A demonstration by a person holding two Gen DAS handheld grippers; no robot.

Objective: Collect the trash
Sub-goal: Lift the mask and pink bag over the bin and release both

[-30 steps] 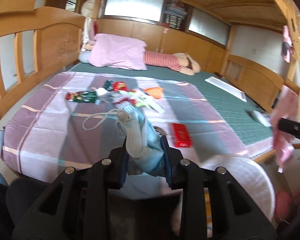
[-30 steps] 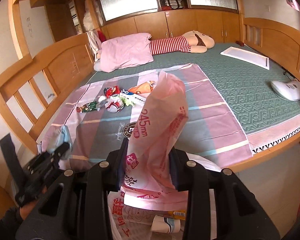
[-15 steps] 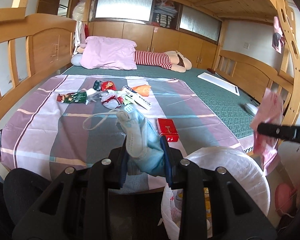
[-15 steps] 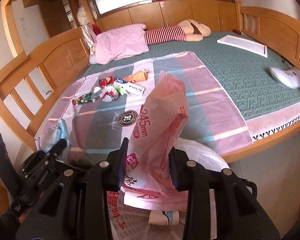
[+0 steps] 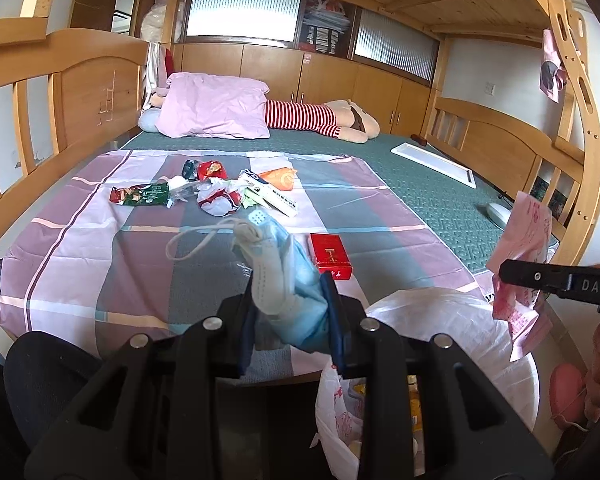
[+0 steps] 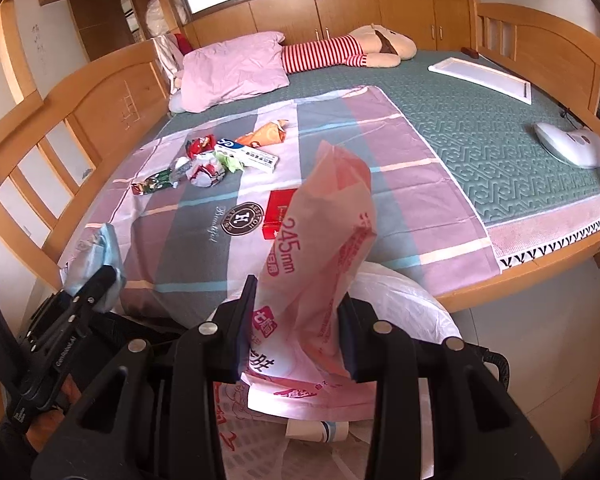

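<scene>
Spanning the view: wooden bed (image 5: 80, 76) under a pink-and-grey checked sheet (image 5: 100, 264)
Bin: white-lined trash bin (image 5: 452, 320), now nearer below both claws than a second ago
Right claw (image 6: 296, 332): clamped on the pink plastic wrapper (image 6: 324, 232), lowered over the bin
Left claw (image 5: 290, 320): gripping the crumpled blue face mask (image 5: 284, 276)
Meaning: both look ready to drop
Left behind: small red box (image 5: 330, 254), wrappers

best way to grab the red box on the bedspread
The red box lies flat, apart from the wrapper pile. Come from above and close the claw across its two long edges, its narrower span. Both claws are full, so first drop the mask and pink wrapper.
</scene>
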